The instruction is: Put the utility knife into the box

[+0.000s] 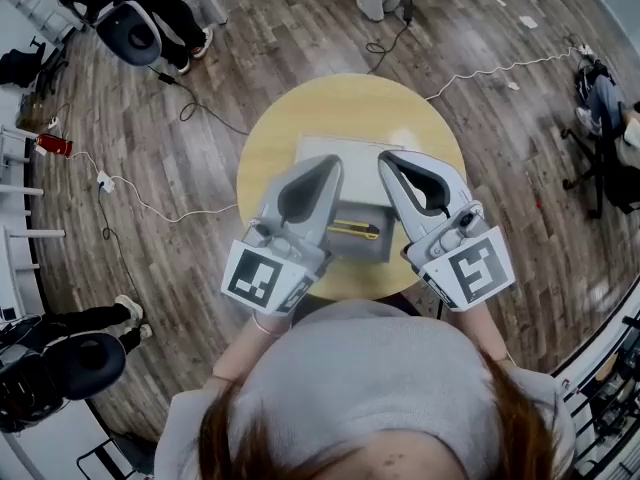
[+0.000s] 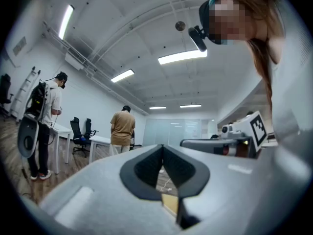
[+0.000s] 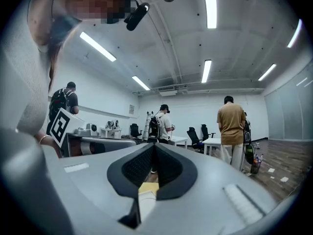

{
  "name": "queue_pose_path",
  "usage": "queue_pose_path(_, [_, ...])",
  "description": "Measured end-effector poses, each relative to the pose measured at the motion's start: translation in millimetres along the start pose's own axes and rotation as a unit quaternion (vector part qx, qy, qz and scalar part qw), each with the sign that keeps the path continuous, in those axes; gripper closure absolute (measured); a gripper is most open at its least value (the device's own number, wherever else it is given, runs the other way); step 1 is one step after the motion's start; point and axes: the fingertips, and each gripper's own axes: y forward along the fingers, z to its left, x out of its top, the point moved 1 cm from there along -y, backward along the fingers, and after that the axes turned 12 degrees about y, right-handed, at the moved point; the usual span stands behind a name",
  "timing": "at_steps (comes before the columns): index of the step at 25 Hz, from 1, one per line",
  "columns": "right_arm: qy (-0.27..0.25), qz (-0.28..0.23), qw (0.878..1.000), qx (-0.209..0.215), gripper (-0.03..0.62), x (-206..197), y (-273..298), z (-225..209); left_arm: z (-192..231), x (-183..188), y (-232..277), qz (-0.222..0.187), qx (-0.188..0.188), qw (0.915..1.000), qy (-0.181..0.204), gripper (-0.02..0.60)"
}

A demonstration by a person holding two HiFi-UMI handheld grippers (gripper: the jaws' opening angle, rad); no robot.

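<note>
- The left gripper (image 2: 163, 148) is shut tight. Its two black pads meet at the tip, and nothing is held between them.
- The right gripper (image 3: 154, 146) is shut tight too. Its pads are pressed together with nothing in them.
- Both grippers are held level, side by side and a little apart, with the tips pointed away from the person.
- The utility knife (image 1: 355, 230) is seen under the gap between the two grippers, back from the tips and nearer the person. It is yellow and black.
- The knife is lying flat inside the grey box (image 1: 378, 248). No jaw is touching it.
- The box is placed on a round yellow table (image 1: 270, 138), below both grippers.
- A cube with black square markers (image 1: 262, 276) is seen at the back end of the left gripper. Another one (image 1: 472, 266) is seen at the back of the right gripper.
- Far past the jaws, a person in a tan shirt (image 3: 231, 121) is seen standing by white desks and dark office chairs (image 3: 195, 136).
- A wooden floor (image 1: 200, 168) is seen all around the table, with thin cables (image 1: 150, 203) lying on it.
</note>
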Motion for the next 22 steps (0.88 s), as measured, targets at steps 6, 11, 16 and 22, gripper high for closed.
queue_pose_path(6, [-0.028,-0.013,0.999,0.013,0.592,8,-11,4,-17,14,-5,-0.019,0.01,0.9995,0.022,0.583])
queue_pose_path(11, [-0.036,-0.016,0.999,0.016,0.592,10,-22,15,-24,20,-20,-0.026,0.023,0.999,0.026,0.583])
queue_pose_path(16, [-0.045,-0.028,0.998,0.027,0.592,12,-38,50,-40,32,-50,-0.033,0.026,0.9985,0.036,0.583])
queue_pose_path(22, [-0.057,-0.025,0.998,0.012,0.592,14,-60,102,-70,44,-93,-0.034,0.015,0.9986,0.039,0.583])
